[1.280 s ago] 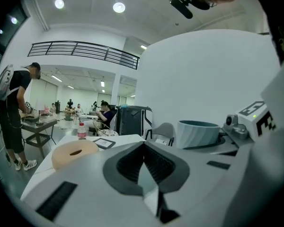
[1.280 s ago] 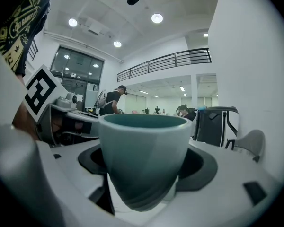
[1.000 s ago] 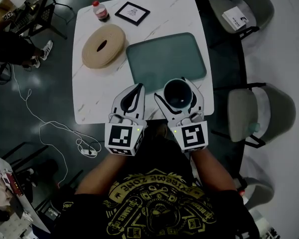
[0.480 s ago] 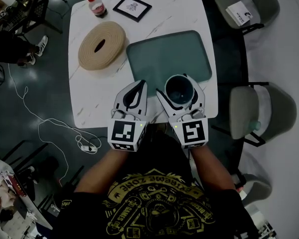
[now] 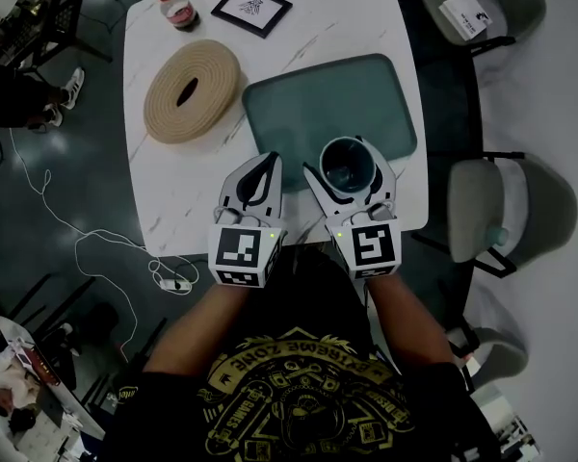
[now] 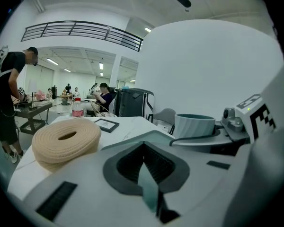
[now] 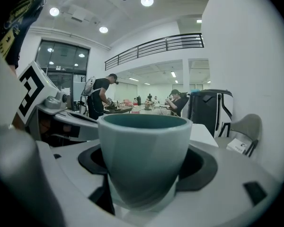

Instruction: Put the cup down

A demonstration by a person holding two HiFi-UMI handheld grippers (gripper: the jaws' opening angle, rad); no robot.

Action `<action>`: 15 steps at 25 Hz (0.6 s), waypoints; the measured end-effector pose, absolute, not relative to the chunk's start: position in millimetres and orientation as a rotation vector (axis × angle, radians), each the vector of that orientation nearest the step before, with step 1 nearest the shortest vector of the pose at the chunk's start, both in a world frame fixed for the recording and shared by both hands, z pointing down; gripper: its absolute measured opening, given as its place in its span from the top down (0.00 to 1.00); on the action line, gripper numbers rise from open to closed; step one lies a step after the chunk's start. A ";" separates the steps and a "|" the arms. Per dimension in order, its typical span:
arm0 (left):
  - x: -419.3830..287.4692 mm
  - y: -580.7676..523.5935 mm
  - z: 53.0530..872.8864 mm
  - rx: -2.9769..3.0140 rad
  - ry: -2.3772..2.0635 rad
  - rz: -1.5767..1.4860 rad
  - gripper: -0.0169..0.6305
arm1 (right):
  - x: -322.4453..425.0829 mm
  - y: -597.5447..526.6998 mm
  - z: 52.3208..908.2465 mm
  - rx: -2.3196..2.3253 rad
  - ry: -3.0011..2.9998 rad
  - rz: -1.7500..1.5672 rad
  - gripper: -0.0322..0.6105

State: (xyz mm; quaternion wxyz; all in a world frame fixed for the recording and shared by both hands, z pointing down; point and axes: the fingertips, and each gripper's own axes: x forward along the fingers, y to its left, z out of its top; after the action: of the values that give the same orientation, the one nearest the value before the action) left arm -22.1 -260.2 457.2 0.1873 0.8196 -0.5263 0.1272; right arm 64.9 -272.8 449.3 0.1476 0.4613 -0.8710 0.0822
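A teal ribbed cup [image 5: 346, 171] stands upright between the jaws of my right gripper [image 5: 349, 159], which is shut on it. In the head view the cup hangs over the near edge of the teal tray [image 5: 328, 99] on the white marble table [image 5: 178, 191]. The right gripper view is filled by the cup [image 7: 142, 150] between the jaws. My left gripper [image 5: 269, 160] is shut and empty, just left of the cup at the tray's near left corner. From the left gripper view the cup [image 6: 194, 125] shows at the right, level with that gripper's tip [image 6: 148, 136].
A coiled beige rope ring [image 5: 185, 89], a small red-capped bottle [image 5: 175, 8] and a black framed picture [image 5: 250, 8] lie on the table's far left part. Grey chairs [image 5: 501, 210] stand to the right. A white cable [image 5: 87, 248] runs on the floor at left.
Both grippers have moved forward and lower together, and the cup has passed from before the tray's near edge to over it. The grip on the cup is unchanged.
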 end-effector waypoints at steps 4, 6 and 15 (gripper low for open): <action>-23.7 -267.7 467.4 2.301 -1.462 0.377 0.96 | 66.1 -280.7 460.3 1.352 -2.483 0.259 0.36; -23.1 -271.9 469.5 2.306 -1.453 0.381 0.96 | 66.4 -284.4 464.7 1.364 -2.474 0.267 0.36; -18.5 -289.0 481.1 2.326 -1.415 0.421 0.96 | 67.9 -296.4 487.1 1.381 -2.435 0.292 0.36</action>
State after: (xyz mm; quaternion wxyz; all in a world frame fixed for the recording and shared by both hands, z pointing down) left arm -18.5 -289.0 481.1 0.1921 0.8287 -0.5039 0.1498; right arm 67.9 -296.4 487.1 0.1627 0.4842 -0.8536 0.1022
